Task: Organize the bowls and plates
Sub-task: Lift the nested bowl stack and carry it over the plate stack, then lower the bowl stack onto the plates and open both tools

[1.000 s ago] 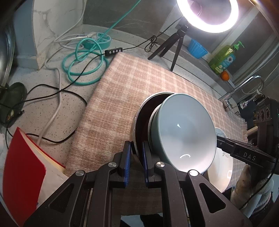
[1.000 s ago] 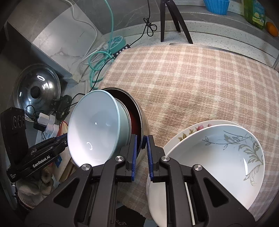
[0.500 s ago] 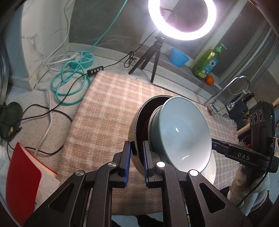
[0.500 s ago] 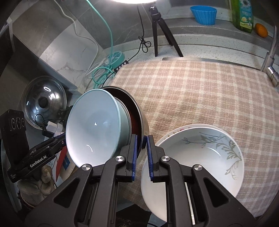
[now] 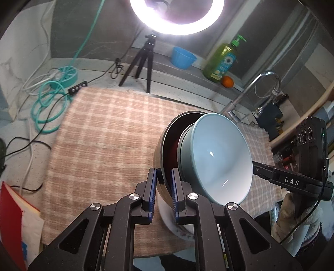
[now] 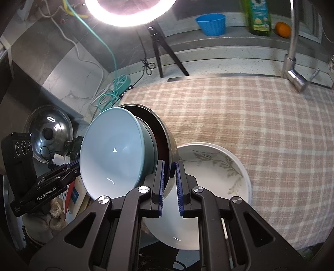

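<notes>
- The left gripper (image 5: 163, 192) is clamped almost fully closed on the rim of a steel bowl (image 5: 159, 158); the right gripper (image 6: 169, 186) pinches the opposite rim the same way.
- A pale blue bowl (image 5: 219, 158) sits nested in the steel bowl, the pair tipped on edge between both grippers.
- Just below the right gripper, a white floral plate (image 6: 210, 166) lies on the checked cloth (image 5: 100, 129).
- Ahead, past the cloth, a ring light (image 5: 177, 18) on a tripod (image 5: 144, 60) glares; a blue cup (image 5: 182, 57), green soap bottle (image 5: 223, 60) and orange (image 5: 227, 80) line the ledge.
- A faucet (image 6: 293, 52) rises ahead of the right gripper, to its right.
</notes>
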Action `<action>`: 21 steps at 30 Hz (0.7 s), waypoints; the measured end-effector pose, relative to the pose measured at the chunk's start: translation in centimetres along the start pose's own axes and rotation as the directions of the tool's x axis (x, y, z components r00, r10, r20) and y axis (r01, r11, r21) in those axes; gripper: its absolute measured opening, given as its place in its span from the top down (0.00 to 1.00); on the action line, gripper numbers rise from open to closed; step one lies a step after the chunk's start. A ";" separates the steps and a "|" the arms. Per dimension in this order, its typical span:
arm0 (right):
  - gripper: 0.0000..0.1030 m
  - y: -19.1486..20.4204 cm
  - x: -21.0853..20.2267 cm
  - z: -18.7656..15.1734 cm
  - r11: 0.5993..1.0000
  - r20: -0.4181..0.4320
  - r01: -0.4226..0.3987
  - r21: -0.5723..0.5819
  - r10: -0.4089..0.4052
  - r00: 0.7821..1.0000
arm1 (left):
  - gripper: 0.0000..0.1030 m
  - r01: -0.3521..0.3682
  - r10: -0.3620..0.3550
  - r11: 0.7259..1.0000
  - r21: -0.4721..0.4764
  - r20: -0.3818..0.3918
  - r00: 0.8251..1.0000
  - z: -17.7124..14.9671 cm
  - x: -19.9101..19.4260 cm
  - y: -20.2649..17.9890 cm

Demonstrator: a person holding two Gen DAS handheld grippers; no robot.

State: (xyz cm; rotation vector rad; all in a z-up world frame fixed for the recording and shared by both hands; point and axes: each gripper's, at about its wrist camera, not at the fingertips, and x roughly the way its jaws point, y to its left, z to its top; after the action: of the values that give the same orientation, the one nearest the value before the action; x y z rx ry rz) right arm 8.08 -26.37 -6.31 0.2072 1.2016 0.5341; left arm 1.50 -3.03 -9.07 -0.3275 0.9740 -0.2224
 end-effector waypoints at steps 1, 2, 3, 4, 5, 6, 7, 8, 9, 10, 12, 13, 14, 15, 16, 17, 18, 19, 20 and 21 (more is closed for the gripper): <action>0.88 -0.5 -0.2 -0.1 1.000 0.000 0.002 0.008 -0.002 1.000 | 0.90 0.005 -0.005 1.000 0.005 -0.006 1.000 0.0 0.2 -0.3; 0.88 -0.8 -0.4 -0.3 1.000 0.001 0.007 0.013 -0.007 1.000 | 0.90 0.010 -0.010 1.000 0.011 -0.012 1.000 0.0 0.5 -0.6; 0.88 -1.2 -0.7 -0.6 1.000 0.002 0.014 0.018 -0.014 1.000 | 0.90 0.015 -0.014 1.000 0.018 -0.020 1.000 -0.1 0.8 -1.0; 0.88 -1.6 -0.9 -0.8 1.000 0.003 0.020 0.022 -0.020 1.000 | 0.90 0.018 -0.018 1.000 0.023 -0.026 1.000 -0.1 1.0 -1.3; 0.88 -2.0 -1.1 -1.0 0.999 0.002 0.025 0.028 -0.025 1.000 | 0.90 0.023 -0.022 0.999 0.029 -0.033 0.999 -0.2 1.3 -1.7; 0.88 -2.4 -1.2 -1.3 0.999 0.001 0.031 0.034 -0.031 1.000 | 0.90 0.027 -0.026 0.999 0.033 -0.040 0.999 -0.3 1.5 -2.0; 0.88 -2.8 -1.4 -1.5 0.999 0.000 0.036 0.041 -0.036 0.999 | 0.90 0.031 -0.030 0.999 0.036 -0.046 0.998 -0.5 1.7 -2.2; 0.88 -3.0 -1.4 -1.6 0.998 -0.002 0.040 0.046 -0.040 0.999 | 0.90 0.036 -0.034 0.999 0.037 -0.053 0.998 -0.6 1.9 -2.5; 0.88 -3.5 -1.5 -1.9 0.998 -0.006 0.047 0.053 -0.047 0.999 | 0.90 0.042 -0.039 0.998 0.038 -0.062 0.997 -0.7 2.2 -2.8; 0.88 -3.8 -1.5 -2.1 0.997 -0.008 0.051 0.057 -0.051 0.999 | 0.90 0.045 -0.042 0.998 0.041 -0.070 0.997 -0.9 2.4 -3.0; 0.88 -4.4 -1.6 -2.5 0.996 -0.014 0.061 0.069 -0.060 0.998 | 0.90 0.054 -0.050 0.997 0.046 -0.088 0.995 -1.2 2.8 -3.5; 0.88 -4.8 -1.6 -2.7 0.995 -0.017 0.064 0.075 -0.063 0.998 | 0.90 0.056 -0.051 0.997 0.048 -0.093 0.994 -1.3 2.9 -3.7; 0.88 -5.1 -1.7 -3.0 0.994 -0.021 0.066 0.081 -0.065 0.998 | 0.90 0.058 -0.052 0.997 0.051 -0.100 0.994 -1.5 3.1 -3.8; 0.88 -5.4 -1.7 -3.1 0.994 -0.024 0.068 0.087 -0.066 0.998 | 0.90 0.059 -0.053 0.997 0.053 -0.106 0.993 -1.6 3.2 -4.0; 0.88 -5.6 -1.7 -3.3 0.993 -0.026 0.069 0.091 -0.067 0.997 | 0.90 0.061 -0.055 0.997 0.054 -0.111 0.992 -1.7 3.4 -4.1; 0.88 -5.7 -1.8 -3.5 0.993 -0.027 0.070 0.093 -0.068 0.997 | 0.90 0.063 -0.056 0.997 0.054 -0.115 0.992 -1.7 3.5 -4.1; 0.88 -5.8 -1.8 -3.6 0.993 -0.028 0.071 0.096 -0.069 0.997 | 0.90 0.063 -0.056 0.997 0.054 -0.116 0.992 -1.8 3.5 -4.1; 0.88 -5.9 -1.8 -3.7 0.993 -0.030 0.072 0.097 -0.069 0.997 | 0.90 0.062 -0.055 0.997 0.056 -0.119 0.991 -1.8 3.5 -4.2; 0.88 -6.0 -1.8 -3.8 0.993 -0.032 0.072 0.098 -0.070 0.997 | 0.90 0.062 -0.054 0.997 0.056 -0.123 0.991 -1.9 3.6 -4.2; 0.88 -6.0 -1.7 -3.9 0.992 -0.033 0.073 0.100 -0.070 0.997 | 0.90 0.060 -0.053 0.997 0.057 -0.125 0.991 -1.9 3.6 -4.3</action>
State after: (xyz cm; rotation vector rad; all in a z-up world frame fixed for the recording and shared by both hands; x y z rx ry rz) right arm 5.71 -32.91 -8.85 0.2422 1.2612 0.4158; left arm 1.74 -8.52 -11.28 -0.2884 1.0786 -0.3266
